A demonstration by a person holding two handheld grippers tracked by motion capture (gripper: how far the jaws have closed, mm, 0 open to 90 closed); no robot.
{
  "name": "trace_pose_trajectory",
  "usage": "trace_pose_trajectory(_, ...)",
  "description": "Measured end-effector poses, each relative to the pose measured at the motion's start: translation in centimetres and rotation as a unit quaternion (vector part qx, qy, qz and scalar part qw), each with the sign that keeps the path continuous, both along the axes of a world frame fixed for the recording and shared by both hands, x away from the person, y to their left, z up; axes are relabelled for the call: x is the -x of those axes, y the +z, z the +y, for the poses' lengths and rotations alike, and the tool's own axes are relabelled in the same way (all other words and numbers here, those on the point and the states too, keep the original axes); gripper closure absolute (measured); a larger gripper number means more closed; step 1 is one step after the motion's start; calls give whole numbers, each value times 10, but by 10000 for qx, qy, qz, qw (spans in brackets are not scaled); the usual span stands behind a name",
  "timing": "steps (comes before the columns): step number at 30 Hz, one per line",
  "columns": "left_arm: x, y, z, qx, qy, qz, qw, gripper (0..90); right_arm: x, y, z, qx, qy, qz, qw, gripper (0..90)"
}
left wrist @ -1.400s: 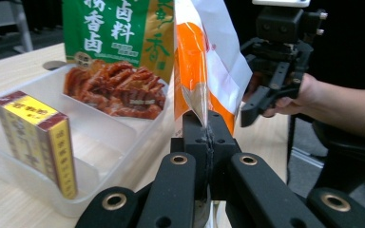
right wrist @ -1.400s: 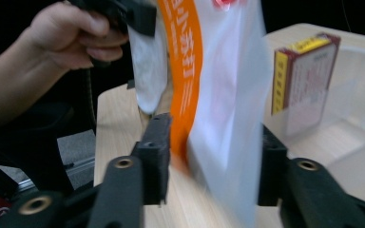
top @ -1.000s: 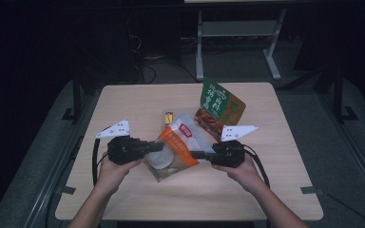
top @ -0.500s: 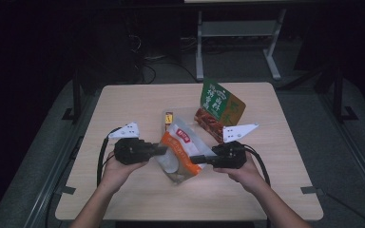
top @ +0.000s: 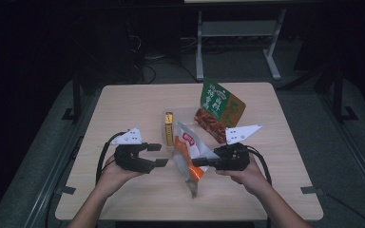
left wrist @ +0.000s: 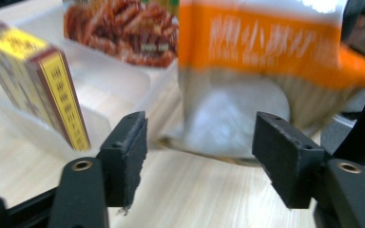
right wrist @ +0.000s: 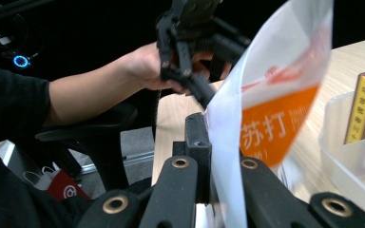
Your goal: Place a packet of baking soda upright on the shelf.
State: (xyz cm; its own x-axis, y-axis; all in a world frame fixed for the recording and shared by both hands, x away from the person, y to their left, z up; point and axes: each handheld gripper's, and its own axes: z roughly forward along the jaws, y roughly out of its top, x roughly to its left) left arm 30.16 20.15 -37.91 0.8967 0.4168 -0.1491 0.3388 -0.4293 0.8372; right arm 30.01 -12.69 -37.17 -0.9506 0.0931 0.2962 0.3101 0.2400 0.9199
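"What is on the desk (top: pixel 123 104)?"

"A yellow box (top: pixel 169 128) stands up in a clear plastic tray (left wrist: pixel 119 80). A green snack bag (top: pixel 221 107) with red food pictured on it leans up in the tray too."

"And behind the desk?"

"The floor is dark. A white metal stand (top: pixel 237 33) is there. Some black cables (top: pixel 145 61) lie next to it."

You hold two black plastic grippers, the left gripper (top: pixel 156 155) and the right gripper (top: pixel 196 162). Each has a grey three-cornered plate, brass-coloured screws and a black cable. Your sleeve (right wrist: pixel 9 102) is black.
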Motion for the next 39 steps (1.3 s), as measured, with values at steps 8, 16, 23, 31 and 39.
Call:
trace_pose_trajectory(8,20,-31,14,-182,-32,57,9998,207,-2,9,-1,211,-199,-189,9994,900)
trace_pose_trajectory(16,22,-42,23,-310,103,134,9994,182,-10,18,-6,343,-410,-280,9982,900)
trace_pose_trajectory(23,17,-50,24,-347,182,222,9990,182,-24,30,-6,461,-503,-381,9969,900)
trace_pose_trajectory(31,17,-53,22,-387,155,209,9989,182,-26,42,-9,335,-491,-507,9969,900)
trace_pose_trajectory(39,17,-52,23,-383,206,193,9989,182,-41,58,-10,286,-652,-677,9952,900)
